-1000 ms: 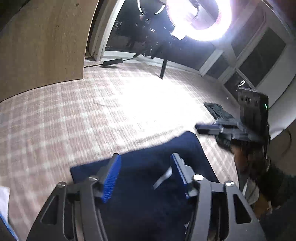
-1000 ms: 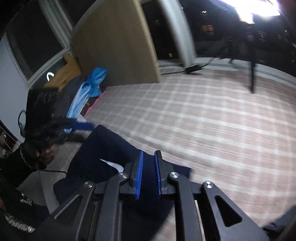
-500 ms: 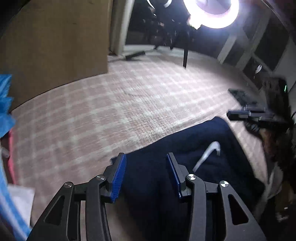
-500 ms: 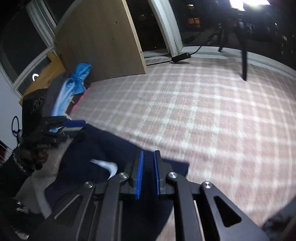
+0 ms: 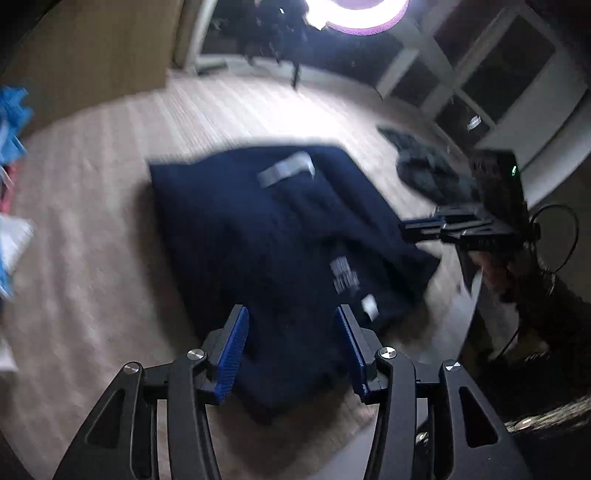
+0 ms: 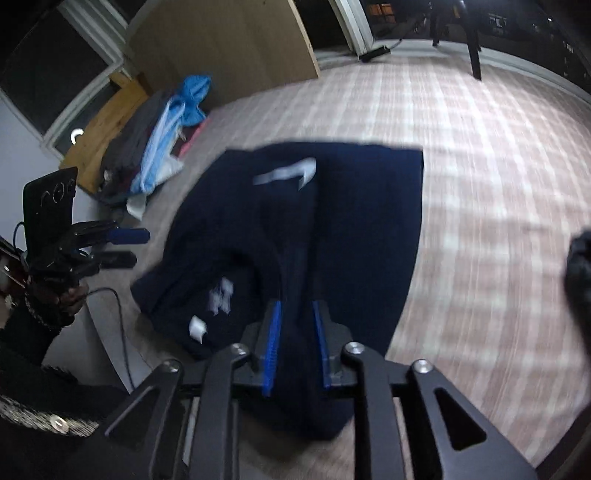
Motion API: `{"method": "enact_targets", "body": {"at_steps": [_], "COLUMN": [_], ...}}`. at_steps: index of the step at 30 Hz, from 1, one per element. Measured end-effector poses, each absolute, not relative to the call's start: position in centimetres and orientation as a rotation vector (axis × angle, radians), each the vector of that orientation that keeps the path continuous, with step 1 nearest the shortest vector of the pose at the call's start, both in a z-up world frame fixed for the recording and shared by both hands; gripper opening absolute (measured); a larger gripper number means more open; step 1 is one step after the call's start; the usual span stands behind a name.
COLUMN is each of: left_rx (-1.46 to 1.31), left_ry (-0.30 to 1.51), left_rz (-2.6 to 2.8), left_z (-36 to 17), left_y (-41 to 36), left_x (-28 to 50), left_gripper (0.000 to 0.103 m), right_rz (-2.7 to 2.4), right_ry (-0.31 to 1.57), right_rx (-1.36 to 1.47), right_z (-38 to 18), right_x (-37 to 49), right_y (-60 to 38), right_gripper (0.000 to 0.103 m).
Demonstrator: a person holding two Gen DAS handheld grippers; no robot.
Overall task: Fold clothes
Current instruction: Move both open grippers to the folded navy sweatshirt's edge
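Shirt (image 6: 332, 221), dark blue w/ white mark, lies bunched on checked rug (image 6: 498, 166). Your right gripper (image 6: 295, 332) is opening, cloth between its pads. Your left gripper (image 5: 291, 343) is opening too, over shirt.

Two wrist fisheyes, each mounted behind its own fingers, both tilted steeply down at the checked rug (image 6: 480, 155), close in. Both blurred. Left view looks over the left gripper (image 5: 291, 350) toward the ring light (image 5: 364, 18) and windows; the right gripper (image 5: 421, 229) shows at its right edge. Right view looks over the right gripper (image 6: 295, 343) toward the wood panel (image 6: 229, 48) and clothes pile (image 6: 162, 140); the left gripper (image 6: 125, 245) shows at its left edge. Shared: the navy garment (image 5: 251, 229) (image 6: 351, 221) filling the centre of both, the rug around it, and the wood panel (image 5: 85, 55).
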State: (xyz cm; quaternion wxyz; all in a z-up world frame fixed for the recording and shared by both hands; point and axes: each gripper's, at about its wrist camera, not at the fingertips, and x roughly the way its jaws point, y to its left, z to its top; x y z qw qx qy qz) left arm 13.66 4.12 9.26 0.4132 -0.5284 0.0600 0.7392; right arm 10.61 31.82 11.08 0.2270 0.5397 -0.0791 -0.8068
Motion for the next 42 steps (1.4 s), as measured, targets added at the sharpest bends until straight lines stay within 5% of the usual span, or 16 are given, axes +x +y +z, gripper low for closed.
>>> {"method": "enact_targets", "body": {"at_steps": [7,16,24,27,31,36,42], "left_rx": [-1.322,-1.135,-1.307,-1.341,-1.323,-1.396,-1.505], "left_ry": [0.411,0.361,0.397,0.241,0.016,-0.271,-0.363], "left_rz": [1.867,1.780,1.765,1.813,2.047,2.208,2.201], "left_z": [9.5,12.5,8.0,9.6,12.4,11.5,8.2], "left_y": [2.9,9.5,10.2,6.7,1.5,-2.0,-0.8], "left_x": [17.4,20.1,19.2,18.6,15.8,10.0,6.0], "left_gripper": [0.047,0.054,0.053,0.053,0.073,0.076,0.075], "right_rz": [-2.292,-2.416,-2.368,-2.391,-2.507,-2.573,-2.481], "right_ry": [-0.131,-0.293,-0.114,-0.203,-0.406,-0.567,-0.613], "right_rx": [1.591,1.461,1.598,1.578,1.470,1.365,1.473], "right_z": [11.5,12.0,10.5,12.0,13.7,13.1,9.5], "right_x": [16.5,15.9,17.5,18.0,16.6,11.5,6.3], "right_y": [33.2,33.4,31.9,33.5,36.1,37.7,37.2], "right_gripper": [0.022,0.026,0.029,0.030,0.058,0.059,0.059]}}
